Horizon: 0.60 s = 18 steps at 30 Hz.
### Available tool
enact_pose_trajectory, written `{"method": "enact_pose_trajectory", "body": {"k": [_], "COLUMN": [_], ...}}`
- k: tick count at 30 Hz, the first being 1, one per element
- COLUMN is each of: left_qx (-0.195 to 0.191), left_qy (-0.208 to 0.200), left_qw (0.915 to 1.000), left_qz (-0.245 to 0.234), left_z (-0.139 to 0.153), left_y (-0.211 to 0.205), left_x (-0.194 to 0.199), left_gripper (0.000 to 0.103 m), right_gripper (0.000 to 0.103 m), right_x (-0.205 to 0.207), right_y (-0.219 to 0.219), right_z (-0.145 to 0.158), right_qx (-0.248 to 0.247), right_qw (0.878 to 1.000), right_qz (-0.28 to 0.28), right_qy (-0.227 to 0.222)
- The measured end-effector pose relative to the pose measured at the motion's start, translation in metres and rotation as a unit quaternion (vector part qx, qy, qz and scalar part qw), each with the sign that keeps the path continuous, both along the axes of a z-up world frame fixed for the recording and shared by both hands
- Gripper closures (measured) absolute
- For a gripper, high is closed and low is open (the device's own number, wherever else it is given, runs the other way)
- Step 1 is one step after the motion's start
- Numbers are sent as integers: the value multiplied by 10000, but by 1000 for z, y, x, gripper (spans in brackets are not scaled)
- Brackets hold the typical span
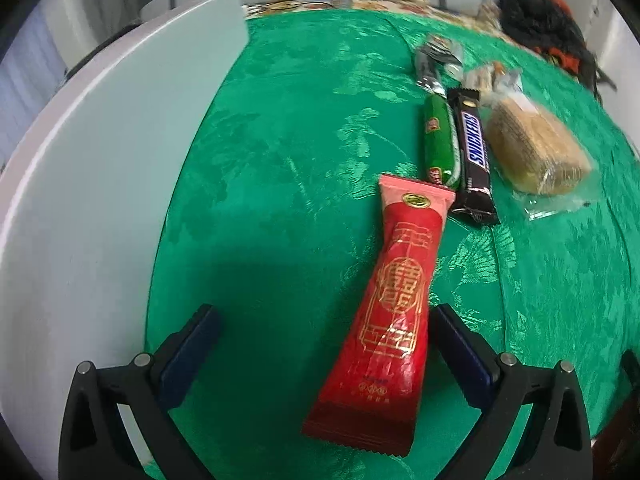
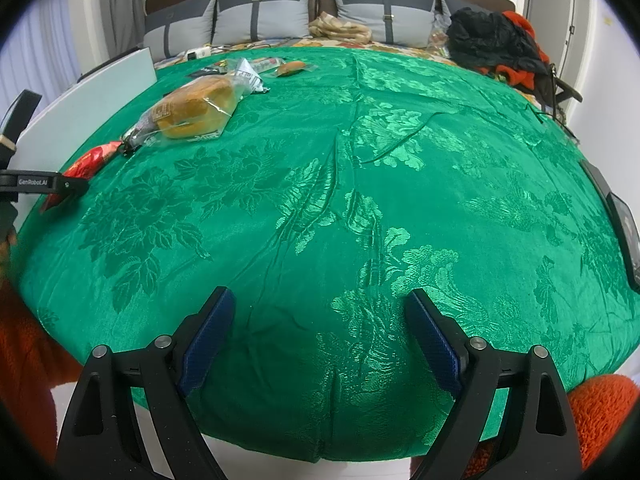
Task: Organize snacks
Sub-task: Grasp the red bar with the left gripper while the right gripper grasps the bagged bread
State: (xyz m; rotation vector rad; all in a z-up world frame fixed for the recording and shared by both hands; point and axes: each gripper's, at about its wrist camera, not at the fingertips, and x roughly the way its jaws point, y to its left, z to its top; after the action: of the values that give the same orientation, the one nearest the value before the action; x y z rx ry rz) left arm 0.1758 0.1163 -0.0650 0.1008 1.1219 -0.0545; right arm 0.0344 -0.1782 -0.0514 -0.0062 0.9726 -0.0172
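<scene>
so both tools are spread wide and hold nothing. the left tool (image 1: 320, 344) hangs over the green cloth (image 1: 280, 160), with the red snack packet (image 1: 384, 304) lying between its fingers. toward 1 o'clock sit a green bar (image 1: 438, 140), a snickers bar (image 1: 472, 152) and a wrapped cake (image 1: 536, 148). the right tool (image 2: 320, 336) hovers over bare cloth.

Bare green cloth (image 2: 360, 184) lies open rightward; snacks (image 1: 476, 148) and white board (image 1: 100, 184) crowd left.
</scene>
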Motion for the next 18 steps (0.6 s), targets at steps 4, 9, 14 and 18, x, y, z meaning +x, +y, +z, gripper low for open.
{"method": "enact_pose_trajectory", "body": {"k": [4,9,14,18], "left_qx": [185,-293,-347,-755], "left_qy": [-22,121,-65,-54], "left_qw": [9989,9979,9978,9968], "left_qz": [-441,-571,-570,-245], "left_z": [2,2,11,13], "left_y": [-10,-5,-7,3], "left_x": [1,1,-4,-11], "left_gripper": [0,14,73,86], "right_gripper": [13,12,12,14], "right_x": [0,0,0,5], "right_y": [0,1,1,-7], "right_z": [0,0,1,7], "right_qx": [0,-1,17,308], "right_qw": [10000,10000,10000,9992], "right_qz": [0,-4,23,25], "right_qy": [-4,-26,14,251]}}
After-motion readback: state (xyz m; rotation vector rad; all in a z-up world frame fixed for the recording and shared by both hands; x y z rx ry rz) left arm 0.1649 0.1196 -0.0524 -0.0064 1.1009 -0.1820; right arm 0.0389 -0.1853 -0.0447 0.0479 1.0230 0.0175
